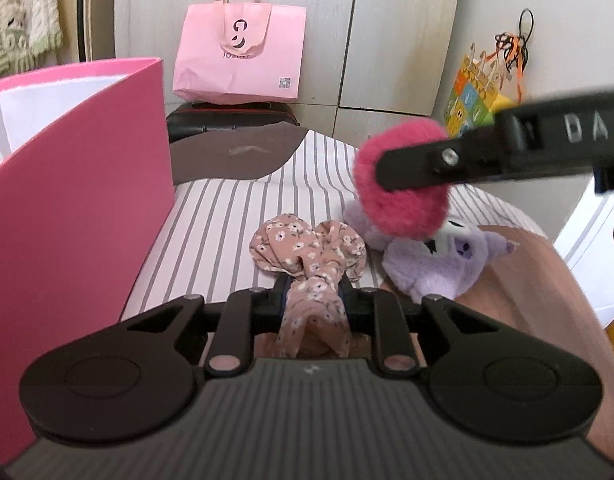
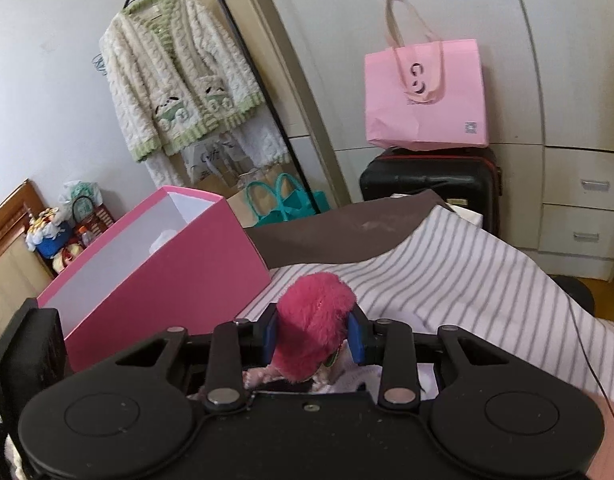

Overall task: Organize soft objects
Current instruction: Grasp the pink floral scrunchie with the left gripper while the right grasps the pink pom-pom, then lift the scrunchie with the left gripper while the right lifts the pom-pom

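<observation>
Left gripper: my fingers are pinched on the floral fabric bundle, the cloth bunched between the jaws and spilling out ahead of them over the striped bedsheet.

Right gripper: clamped on the pink fluffy toy, blue pads pressing into the fur on both sides. In my left view that gripper reaches in from the right, its finger laid across the same pink fluff, held up above the bed.

Purple plush: lying on the bed just right of the floral bundle, partly under the raised pink toy; whether they touch I cannot tell.

Pink box: open-topped, sitting on the bed to my left, white inside, something pale low in it that I cannot make out. In the left view its wall stands close beside my left fingers.

Behind the bed: a pink tote bag rests on a black suitcase against the white wardrobe.

Far left: a cream-and-green knitted cardigan hangs on a rack.

Right edge of left view: a colourful gift bag hangs by the wardrobe.
</observation>
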Tool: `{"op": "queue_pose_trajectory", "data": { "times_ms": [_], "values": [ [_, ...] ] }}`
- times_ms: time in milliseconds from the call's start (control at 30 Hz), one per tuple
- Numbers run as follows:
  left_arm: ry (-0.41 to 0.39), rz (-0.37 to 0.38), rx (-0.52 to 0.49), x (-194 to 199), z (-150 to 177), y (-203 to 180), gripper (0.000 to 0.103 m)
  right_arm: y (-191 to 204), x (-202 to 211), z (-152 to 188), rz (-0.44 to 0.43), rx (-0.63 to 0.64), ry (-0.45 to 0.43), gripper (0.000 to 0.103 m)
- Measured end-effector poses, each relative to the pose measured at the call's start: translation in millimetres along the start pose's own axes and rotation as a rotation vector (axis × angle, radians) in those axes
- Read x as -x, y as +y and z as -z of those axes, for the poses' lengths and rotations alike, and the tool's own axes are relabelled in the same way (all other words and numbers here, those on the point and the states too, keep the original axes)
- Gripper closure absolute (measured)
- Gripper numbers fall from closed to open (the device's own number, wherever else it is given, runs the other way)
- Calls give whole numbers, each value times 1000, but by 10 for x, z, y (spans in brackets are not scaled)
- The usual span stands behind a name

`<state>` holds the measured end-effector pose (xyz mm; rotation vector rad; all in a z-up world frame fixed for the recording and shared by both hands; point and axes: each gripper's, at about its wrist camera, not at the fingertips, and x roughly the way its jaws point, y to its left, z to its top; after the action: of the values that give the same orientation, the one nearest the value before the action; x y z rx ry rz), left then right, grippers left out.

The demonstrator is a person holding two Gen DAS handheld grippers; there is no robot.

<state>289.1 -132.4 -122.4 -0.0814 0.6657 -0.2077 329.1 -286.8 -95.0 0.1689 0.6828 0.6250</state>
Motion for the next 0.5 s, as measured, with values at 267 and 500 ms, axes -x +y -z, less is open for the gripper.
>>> {"op": "queue_pose_trajectory", "data": {
  "times_ms": [267,500],
  "values": [
    [3,30,30,168,123,34,83,203,187,194,118,46,-9,64],
    [-11,36,-3,428,319,-6,83,314,419,468,179,42,-49,63]
  ]
}}
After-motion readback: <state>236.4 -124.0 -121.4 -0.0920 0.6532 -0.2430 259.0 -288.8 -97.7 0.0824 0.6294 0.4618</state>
